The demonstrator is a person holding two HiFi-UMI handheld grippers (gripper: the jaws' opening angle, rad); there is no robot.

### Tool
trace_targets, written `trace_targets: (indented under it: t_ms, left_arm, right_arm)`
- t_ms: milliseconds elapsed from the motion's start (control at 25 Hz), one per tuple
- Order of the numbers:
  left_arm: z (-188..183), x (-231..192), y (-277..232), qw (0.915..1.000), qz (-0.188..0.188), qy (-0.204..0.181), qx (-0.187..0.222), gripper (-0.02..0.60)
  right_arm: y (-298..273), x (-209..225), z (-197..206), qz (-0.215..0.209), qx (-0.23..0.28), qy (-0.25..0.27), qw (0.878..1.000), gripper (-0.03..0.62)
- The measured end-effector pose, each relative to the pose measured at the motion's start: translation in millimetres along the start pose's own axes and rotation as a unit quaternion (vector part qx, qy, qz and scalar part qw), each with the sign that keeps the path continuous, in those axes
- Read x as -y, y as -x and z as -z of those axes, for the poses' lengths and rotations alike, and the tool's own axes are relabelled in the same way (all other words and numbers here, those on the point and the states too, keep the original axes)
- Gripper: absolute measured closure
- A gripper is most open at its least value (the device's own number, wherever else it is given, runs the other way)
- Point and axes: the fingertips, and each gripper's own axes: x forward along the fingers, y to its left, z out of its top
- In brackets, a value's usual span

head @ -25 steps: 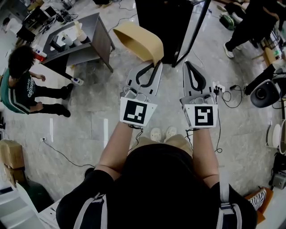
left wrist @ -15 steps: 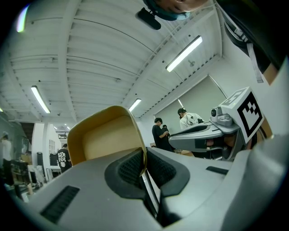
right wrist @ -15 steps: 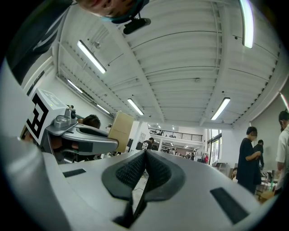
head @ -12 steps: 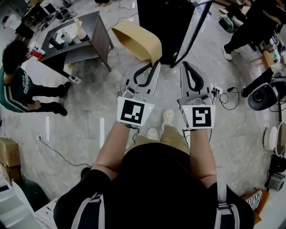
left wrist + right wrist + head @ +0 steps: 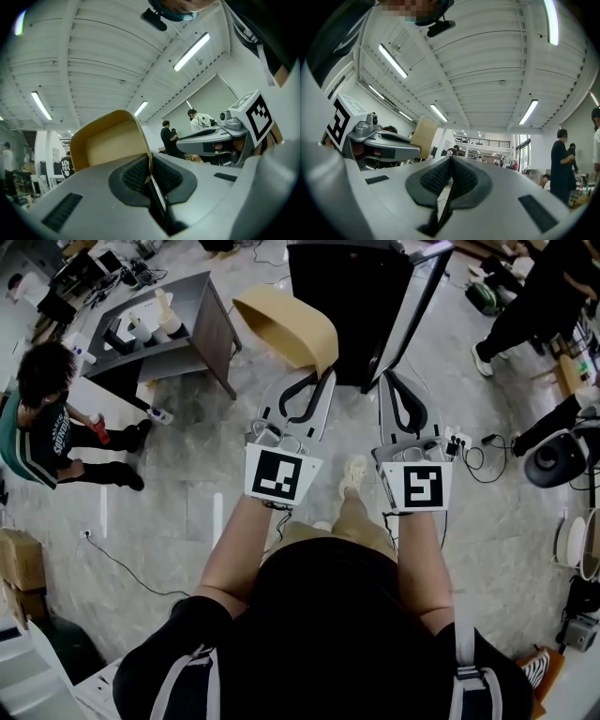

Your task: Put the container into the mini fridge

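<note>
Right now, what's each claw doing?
Left claw: closed on the tan container rim.
Right claw: closed, empty.

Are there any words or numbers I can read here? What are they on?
No text is readable.
White print on the green shirt: too blurred.
White print on a far dark shirt: too small.
Left cube and right cube: black square patterns, no letters.
</note>
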Motion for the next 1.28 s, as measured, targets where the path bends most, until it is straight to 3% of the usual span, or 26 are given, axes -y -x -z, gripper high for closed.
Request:
trace_targets:
  t_ms: [800,1280]
  left_arm:
    - [101.8,-63.8,-227.1,0.9985,-0.017,-0.001,-0.052,0.549]
    - [168.1,-89.5,-303.3,0.9947,-0.02,0.0,-0.101,0.549]
  right_arm:
    - [-188.7,157.0,105.1,-0.04,-0.011,-0.023,0.999,0.557]
    - [-271.0,190.8,163.4,-0.086,-0.024,-0.042,0.995,0.557]
